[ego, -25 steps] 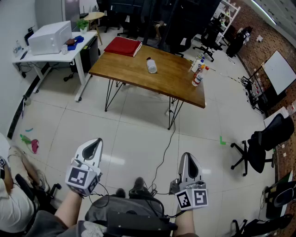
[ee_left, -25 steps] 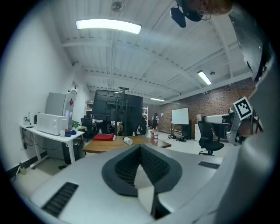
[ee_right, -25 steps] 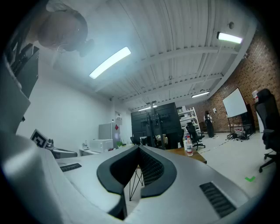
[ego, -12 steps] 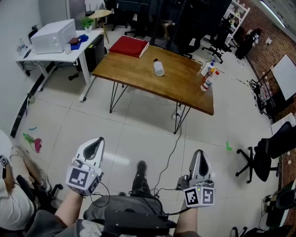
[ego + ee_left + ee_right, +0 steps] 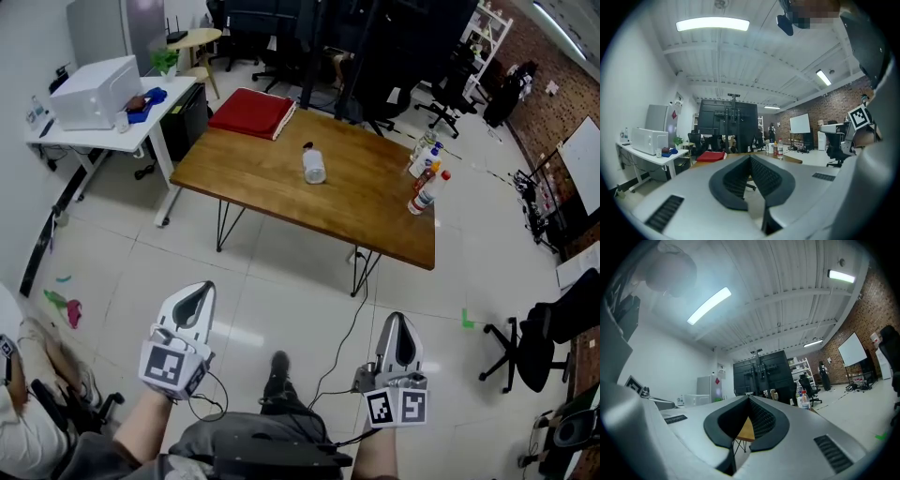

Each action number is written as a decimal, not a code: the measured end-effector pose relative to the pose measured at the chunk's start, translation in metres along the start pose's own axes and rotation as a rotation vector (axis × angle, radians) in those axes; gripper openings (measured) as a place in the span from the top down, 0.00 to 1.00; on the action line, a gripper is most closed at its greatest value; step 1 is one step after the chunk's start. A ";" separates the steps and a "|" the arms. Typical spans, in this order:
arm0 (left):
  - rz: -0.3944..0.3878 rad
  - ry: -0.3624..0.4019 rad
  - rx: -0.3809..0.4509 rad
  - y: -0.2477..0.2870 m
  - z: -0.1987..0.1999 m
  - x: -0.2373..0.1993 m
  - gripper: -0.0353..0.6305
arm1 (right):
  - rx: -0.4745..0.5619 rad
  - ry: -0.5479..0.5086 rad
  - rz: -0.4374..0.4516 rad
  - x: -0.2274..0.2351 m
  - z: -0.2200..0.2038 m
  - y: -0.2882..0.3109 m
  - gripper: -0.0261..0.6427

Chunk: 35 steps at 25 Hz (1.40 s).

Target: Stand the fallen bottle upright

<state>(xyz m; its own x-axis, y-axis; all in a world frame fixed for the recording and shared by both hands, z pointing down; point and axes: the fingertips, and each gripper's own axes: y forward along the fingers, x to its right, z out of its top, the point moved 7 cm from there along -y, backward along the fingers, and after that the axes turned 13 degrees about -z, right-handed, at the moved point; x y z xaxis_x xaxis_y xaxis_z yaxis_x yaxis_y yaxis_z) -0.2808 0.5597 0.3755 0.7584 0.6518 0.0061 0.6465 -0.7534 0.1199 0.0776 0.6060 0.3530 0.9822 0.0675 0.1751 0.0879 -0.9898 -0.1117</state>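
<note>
1. Head view: fallen bottle (image 5: 313, 166) lies on its side near the middle of the wooden table (image 5: 253, 173). Its dark cap end points toward the far edge. The body is pale and see-through, and nothing is touching it.
2. The table stands on thin black hairpin legs on a pale tiled floor (image 5: 281, 281). A flat red item (image 5: 251, 112) sits at the table's far left corner, well apart from the bottle.
3. A cluster of upright bottles (image 5: 427, 183) stands at the table's right end. One has a red cap. All are well apart from the fallen bottle.
4. A white desk (image 5: 141, 127) stands left of the table and carries a white box-shaped appliance (image 5: 94, 91). Black office chairs stand beyond the table, and one more office chair (image 5: 539, 333) is at the right edge. A dark cable (image 5: 342, 323) runs across the floor from under the table toward the person.
5. Left gripper (image 5: 194, 298) is low in the frame, over bare floor and well short of the table. The left gripper view shows its jaws together, pads meeting at the tips with nothing between them. The table is far ahead.
6. Right gripper (image 5: 397, 326) is level with the left one, also over the floor and well apart from the table. The right gripper view shows its jaws together and empty. Only the distant table edge shows through the gap behind the tips.
</note>
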 end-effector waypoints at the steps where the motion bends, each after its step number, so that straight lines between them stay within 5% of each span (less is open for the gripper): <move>1: -0.001 0.010 0.003 0.015 0.002 -0.004 0.91 | 0.002 0.002 0.005 0.004 0.000 0.016 0.97; 13: 0.013 0.006 0.007 0.176 0.033 -0.046 0.91 | -0.002 -0.068 0.147 0.017 -0.016 0.181 0.97; 21: 0.034 0.013 0.025 0.222 0.058 -0.060 0.91 | -0.006 -0.045 0.184 0.026 -0.020 0.245 0.97; 35: -0.037 -0.069 0.003 0.321 0.048 -0.145 0.91 | -0.022 -0.078 0.067 0.026 -0.049 0.337 0.97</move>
<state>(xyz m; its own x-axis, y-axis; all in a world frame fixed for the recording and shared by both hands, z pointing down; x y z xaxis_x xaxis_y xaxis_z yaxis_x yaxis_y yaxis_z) -0.1788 0.2192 0.3659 0.7375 0.6721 -0.0663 0.6747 -0.7290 0.1154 0.1252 0.2686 0.3676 0.9958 0.0095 0.0907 0.0185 -0.9949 -0.0987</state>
